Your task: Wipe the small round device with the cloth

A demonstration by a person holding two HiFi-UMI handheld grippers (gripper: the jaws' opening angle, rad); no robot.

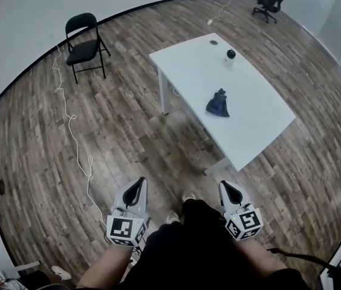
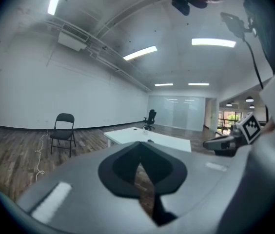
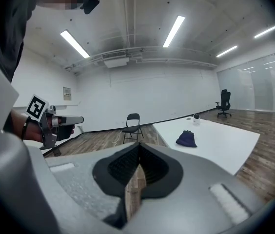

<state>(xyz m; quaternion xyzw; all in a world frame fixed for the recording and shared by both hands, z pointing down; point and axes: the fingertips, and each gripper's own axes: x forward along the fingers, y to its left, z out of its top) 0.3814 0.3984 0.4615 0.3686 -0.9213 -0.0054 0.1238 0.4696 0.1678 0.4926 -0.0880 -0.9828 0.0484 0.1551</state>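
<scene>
A: Quick count, please. What's out there?
B: Two grippers, low in the head view: the left gripper (image 1: 139, 185) and the right gripper (image 1: 226, 188), both held over the wood floor (image 1: 128, 132). There's one white table (image 1: 255, 119), one dark blue cloth (image 1: 218, 104) and one round device (image 1: 230, 55), white and dark. Two chairs as well: a black folding chair (image 1: 84, 44) off to the left and an office chair (image 1: 271, 2) in the far corner.
A: Anything else on the table?
B: One small dark disc (image 1: 213, 42), near the device, towards the far edge.
A: And the jaws?
B: Both pairs are clenched, tips together, with nothing between them. Each gripper's own view shows it plainly.
A: So where's the device against those grippers?
B: Well apart. It stands at the table's far end. The cloth lies bunched mid-table, between the device and the grippers, touching neither. In the right gripper view both sit ahead and to the right of the jaws, cloth nearer, device beyond.
</scene>
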